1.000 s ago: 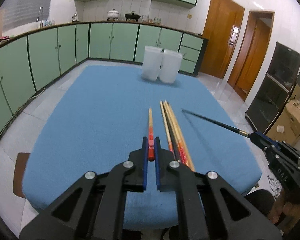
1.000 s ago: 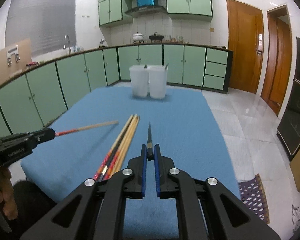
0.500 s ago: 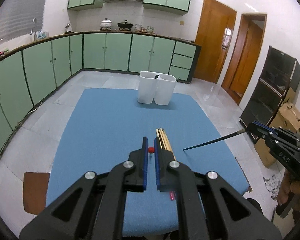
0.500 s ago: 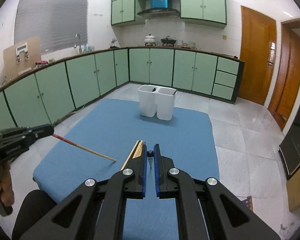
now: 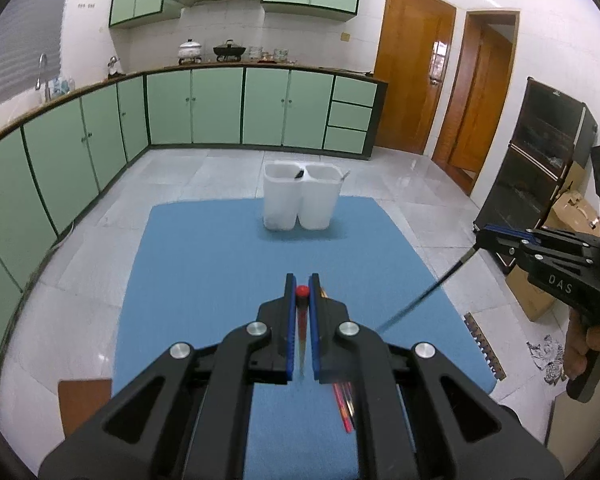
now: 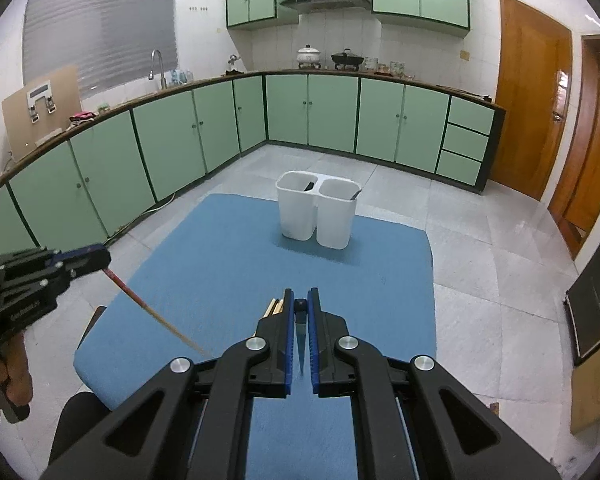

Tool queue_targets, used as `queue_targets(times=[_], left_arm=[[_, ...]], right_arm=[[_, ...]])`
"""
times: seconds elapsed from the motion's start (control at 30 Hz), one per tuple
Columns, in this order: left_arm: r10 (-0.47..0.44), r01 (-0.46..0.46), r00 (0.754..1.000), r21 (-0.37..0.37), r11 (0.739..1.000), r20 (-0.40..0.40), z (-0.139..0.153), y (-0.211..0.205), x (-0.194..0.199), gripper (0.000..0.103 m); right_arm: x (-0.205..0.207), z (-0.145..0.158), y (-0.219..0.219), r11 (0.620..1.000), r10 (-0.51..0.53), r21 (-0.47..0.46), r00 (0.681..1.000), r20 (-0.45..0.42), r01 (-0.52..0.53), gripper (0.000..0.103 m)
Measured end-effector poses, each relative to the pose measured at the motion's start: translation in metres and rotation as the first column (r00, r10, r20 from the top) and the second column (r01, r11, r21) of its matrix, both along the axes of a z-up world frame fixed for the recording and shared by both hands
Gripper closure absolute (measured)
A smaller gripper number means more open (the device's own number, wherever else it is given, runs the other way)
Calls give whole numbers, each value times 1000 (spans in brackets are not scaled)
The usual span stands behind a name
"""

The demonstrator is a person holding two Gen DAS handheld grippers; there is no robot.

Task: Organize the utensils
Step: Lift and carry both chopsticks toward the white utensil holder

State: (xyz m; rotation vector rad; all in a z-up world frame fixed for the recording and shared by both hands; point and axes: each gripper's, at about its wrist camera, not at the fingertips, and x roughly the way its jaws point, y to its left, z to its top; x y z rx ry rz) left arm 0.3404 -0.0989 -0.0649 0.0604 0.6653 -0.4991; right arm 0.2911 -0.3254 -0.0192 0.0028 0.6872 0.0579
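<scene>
Two chopsticks up, one per side. I've got the left gripper clenched on the red-tipped chopstick, the right gripper clenched on the black chopstick; both hang tip-down over the blue mat. Risk: thin sticks pivot in the pads and miss the white twin bin far ahead. Spare chopsticks lie near.
</scene>
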Motion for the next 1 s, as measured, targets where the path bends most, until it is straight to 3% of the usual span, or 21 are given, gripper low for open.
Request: queue_targets(times=[0.43, 0.67, 0.87, 1.0], left_arm=[[-47, 46, 997, 19, 999, 61, 74, -35, 69, 98], [-6, 7, 993, -9, 1000, 117, 117, -58, 130, 98], [22, -18, 988, -28, 999, 153, 140, -88, 185, 98], [51, -44, 981, -42, 998, 187, 146, -106, 221, 98]], right_arm=[[70, 73, -11, 1000, 2, 14, 1000, -2, -2, 97], [130, 118, -20, 999, -37, 38, 998, 48, 35, 97], [186, 137, -30, 996, -82, 44, 992, 93, 78, 97], [224, 134, -42, 993, -113, 41, 987, 115, 109, 97]])
